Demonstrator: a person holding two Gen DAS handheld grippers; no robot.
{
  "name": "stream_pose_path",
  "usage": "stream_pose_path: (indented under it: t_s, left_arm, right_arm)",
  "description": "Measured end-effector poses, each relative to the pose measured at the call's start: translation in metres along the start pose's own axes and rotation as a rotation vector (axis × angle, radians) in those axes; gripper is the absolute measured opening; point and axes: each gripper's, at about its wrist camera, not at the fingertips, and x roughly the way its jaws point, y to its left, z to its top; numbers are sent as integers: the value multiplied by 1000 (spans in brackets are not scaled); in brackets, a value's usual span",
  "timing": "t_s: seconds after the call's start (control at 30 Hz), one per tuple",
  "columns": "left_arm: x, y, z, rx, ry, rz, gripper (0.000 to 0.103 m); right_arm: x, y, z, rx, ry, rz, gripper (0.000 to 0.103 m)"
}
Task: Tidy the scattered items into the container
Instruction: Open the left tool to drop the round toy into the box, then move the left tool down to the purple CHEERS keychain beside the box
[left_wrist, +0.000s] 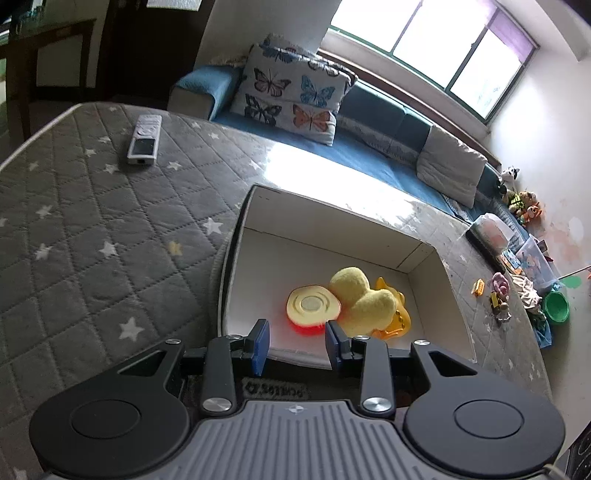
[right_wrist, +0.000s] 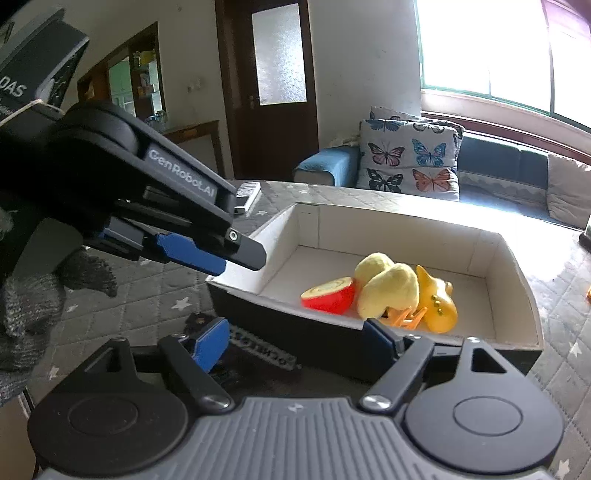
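Both wrist cameras look down from close above the quilted table (left_wrist: 92, 229); the 2 views share the white box (left_wrist: 332, 221), butterfly cushions (right_wrist: 410, 162) and window (left_wrist: 436, 48).

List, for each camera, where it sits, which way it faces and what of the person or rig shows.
Left wrist: on the left hand-held gripper, looking down into the white box on the quilted table; only its own open blue fingers show.
Right wrist: on the right hand-held gripper, low at the box's near wall; the left hand-held gripper and a gloved hand show.
Shared: box, plush toy, remote.
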Motion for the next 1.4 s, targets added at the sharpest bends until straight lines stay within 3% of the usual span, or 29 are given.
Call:
stream_pose_path:
  t_s: [0.47, 0.97, 1.4]
  left_arm:
    - [-22, 23, -43, -23, -19, 48, 36]
    - [-14, 52, -58, -93, 15, 59, 36]
    - [-11, 56, -56, -92, 11, 77, 36]
  right_arm:
    - [-2, 20, -28, 0, 22, 32, 102]
    - [22, 36, -39, 0, 83, 63, 103]
    - [35, 47, -37, -34, 110, 85, 103]
